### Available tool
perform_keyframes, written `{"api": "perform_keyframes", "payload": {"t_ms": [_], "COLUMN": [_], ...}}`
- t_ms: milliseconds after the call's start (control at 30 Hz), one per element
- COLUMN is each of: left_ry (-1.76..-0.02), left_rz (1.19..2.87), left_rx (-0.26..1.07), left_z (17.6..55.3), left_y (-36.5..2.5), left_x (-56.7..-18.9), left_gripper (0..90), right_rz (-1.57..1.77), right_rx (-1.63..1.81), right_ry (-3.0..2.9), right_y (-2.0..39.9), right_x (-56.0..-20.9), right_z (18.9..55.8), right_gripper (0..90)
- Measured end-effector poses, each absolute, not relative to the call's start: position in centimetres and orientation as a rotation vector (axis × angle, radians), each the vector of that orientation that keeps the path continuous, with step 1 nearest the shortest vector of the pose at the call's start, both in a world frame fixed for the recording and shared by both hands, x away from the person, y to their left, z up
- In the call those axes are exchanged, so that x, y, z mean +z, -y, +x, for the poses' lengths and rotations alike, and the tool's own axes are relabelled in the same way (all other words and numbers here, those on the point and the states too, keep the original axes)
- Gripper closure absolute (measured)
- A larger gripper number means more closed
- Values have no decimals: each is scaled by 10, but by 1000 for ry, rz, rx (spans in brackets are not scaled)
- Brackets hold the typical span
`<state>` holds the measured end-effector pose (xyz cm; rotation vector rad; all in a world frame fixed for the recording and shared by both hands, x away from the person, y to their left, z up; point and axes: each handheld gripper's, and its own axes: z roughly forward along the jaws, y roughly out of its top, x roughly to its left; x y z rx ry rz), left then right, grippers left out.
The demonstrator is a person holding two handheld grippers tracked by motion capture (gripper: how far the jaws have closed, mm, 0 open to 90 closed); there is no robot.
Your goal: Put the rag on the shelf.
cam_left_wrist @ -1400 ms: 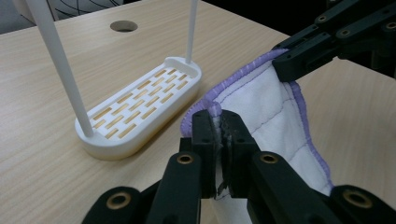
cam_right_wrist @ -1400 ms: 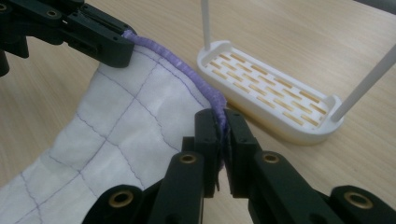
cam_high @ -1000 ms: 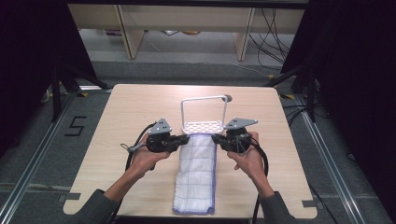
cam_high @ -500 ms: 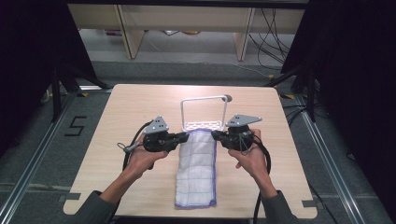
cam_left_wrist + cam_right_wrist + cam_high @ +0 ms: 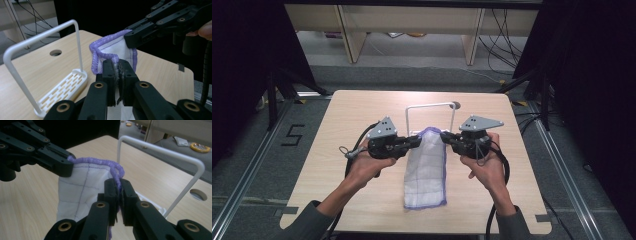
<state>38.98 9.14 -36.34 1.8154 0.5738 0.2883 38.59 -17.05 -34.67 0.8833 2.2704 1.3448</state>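
high view: two hand-held grippers lift the far end of a cloth over a pale wooden desk (image 5: 337, 200).

nearest, the person's forearms enter from the bottom edge. the white quilted rectangular cloth with purple stitched trim (image 5: 426, 170) lies lengthwise on the desk between them, its near end flat and its far end raised. the left hand-held gripper (image 5: 416, 142) is clamped on the cloth's far left corner, and the right hand-held gripper (image 5: 445, 137) is clamped on the far right corner, so the purple edge hangs in a shallow arc between them. in the left gripper view the jaws are pinched tight on the trim, and the right gripper view shows the same. just beyond the raised edge stands a white plastic rack with a slotted base and a tall hoop-shaped bar (image 5: 430, 106), upright, near the desk's far edge.
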Motion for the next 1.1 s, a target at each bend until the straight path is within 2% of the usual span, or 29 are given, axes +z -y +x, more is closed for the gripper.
{"api": "perform_keyframes", "payload": {"t_ms": [333, 1100], "left_ry": [-592, -676], "left_rz": [1814, 1748], "left_rx": [376, 436], "left_z": [404, 464], "left_y": [-92, -93], "left_x": [-325, -292], "left_gripper": [843, 847], "right_rz": [876, 924], "right_rx": [1371, 1365], "right_ry": [-2190, -2086], "right_y": [182, 189], "right_x": [-310, -272], "right_z": [399, 454], "right_gripper": [859, 859]}}
